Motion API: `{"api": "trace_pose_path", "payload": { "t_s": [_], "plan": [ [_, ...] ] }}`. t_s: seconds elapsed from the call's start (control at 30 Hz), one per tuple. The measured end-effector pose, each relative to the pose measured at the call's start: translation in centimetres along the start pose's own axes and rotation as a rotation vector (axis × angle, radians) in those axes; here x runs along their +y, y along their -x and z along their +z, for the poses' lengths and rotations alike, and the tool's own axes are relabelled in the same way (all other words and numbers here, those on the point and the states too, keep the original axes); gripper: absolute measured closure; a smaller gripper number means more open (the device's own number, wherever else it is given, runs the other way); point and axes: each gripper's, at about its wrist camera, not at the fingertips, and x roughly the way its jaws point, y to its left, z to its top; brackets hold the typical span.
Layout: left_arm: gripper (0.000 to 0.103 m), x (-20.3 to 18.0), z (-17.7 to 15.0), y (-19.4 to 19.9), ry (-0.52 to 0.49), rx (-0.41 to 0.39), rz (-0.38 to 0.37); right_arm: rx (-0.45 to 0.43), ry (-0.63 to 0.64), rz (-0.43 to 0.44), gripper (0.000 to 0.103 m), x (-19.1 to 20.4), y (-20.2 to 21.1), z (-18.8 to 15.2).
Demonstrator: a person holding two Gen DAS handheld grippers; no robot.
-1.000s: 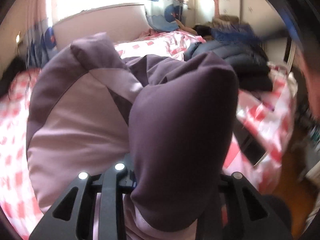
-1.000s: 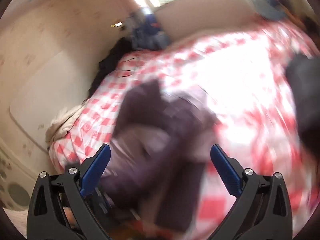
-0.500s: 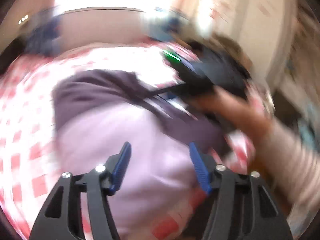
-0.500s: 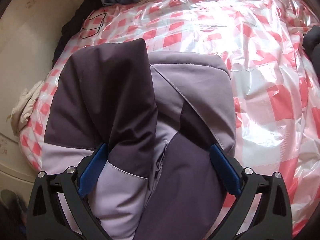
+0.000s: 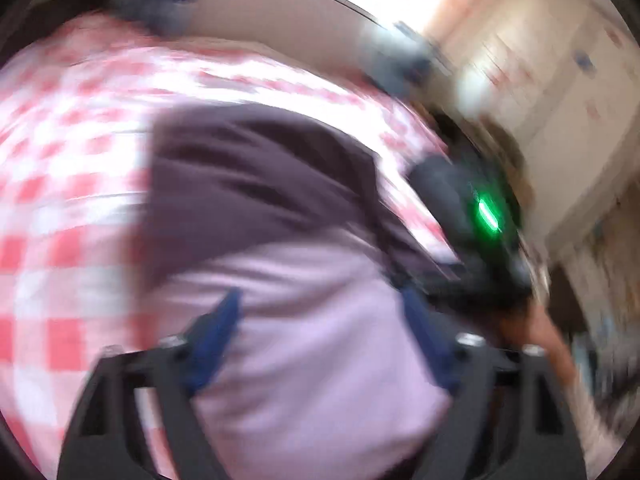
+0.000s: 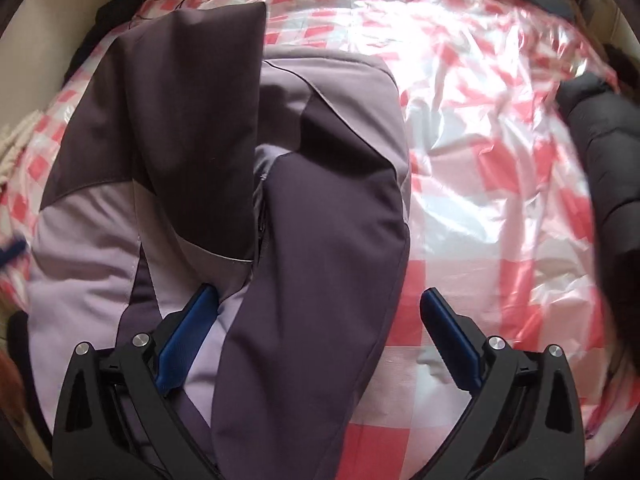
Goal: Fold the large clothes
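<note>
Opening wide above the purple jacket (image 5: 304, 280) on the checked bed cover (image 5: 64, 184), the left gripper (image 5: 320, 320) holds nothing; only this blurred view shows the right gripper's green light (image 5: 486, 214). Right gripper (image 6: 316, 312) gapes, one dark sleeve (image 6: 320, 264) lying loosely between its jaws; black coat (image 6: 600, 168) lies beside. No writing readable.

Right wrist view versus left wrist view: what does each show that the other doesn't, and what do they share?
Only the right wrist view shows a black puffy garment at the bed's right side and the jacket's zipper. Only the left wrist view, badly blurred, shows the right gripper with a green light and a bare forearm. Both show the two-tone purple jacket lying on the red-checked cover, framed by wide-apart blue pads; the left gripper is opening, nothing pinched.
</note>
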Motion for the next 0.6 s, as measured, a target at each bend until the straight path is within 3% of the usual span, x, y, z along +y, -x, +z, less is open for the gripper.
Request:
{"api": "trace_pose_path", "payload": {
  "t_s": [0.07, 0.17, 0.23, 0.27, 0.33, 0.43, 0.53, 0.6],
  "plan": [
    [0.007, 5.8, 0.2, 0.0, 0.200, 0.003, 0.057, -0.019, -0.001, -0.022, 0.007, 0.6, 0.1, -0.3],
    [0.007, 10.0, 0.1, -2.8, 0.355, 0.096, 0.011, -0.065, -0.047, -0.013, 0.007, 0.7, 0.2, -1.3],
    [0.006, 10.0, 0.0, -5.4, 0.349, 0.143, -0.065, -0.104, -0.073, -0.009, 0.007, 0.8, 0.4, -2.2],
    [0.006, 9.6, 0.0, -6.8, 0.362, 0.178, -0.145, -0.120, -0.083, -0.007, 0.007, 0.8, 0.6, -2.5],
    [0.006, 7.6, 0.6, -7.1, 0.276, 0.167, -0.090, -0.163, -0.092, 0.016, 0.007, 1.3, 1.0, -2.7],
    [0.008, 6.8, 1.4, -5.5, 0.183, 0.127, -0.089, -0.199, -0.094, 0.071, 0.006, 3.6, 0.6, -2.0],
    [0.009, 9.0, 3.1, -1.3, 0.132, 0.045, 0.006, -0.215, -0.065, 0.115, 0.006, 9.2, -0.3, 0.9],
    [0.009, 12.0, 3.5, 2.4, 0.148, -0.012, 0.086, -0.240, -0.016, 0.195, 0.006, 14.1, -1.3, 3.0]
  ]
}}
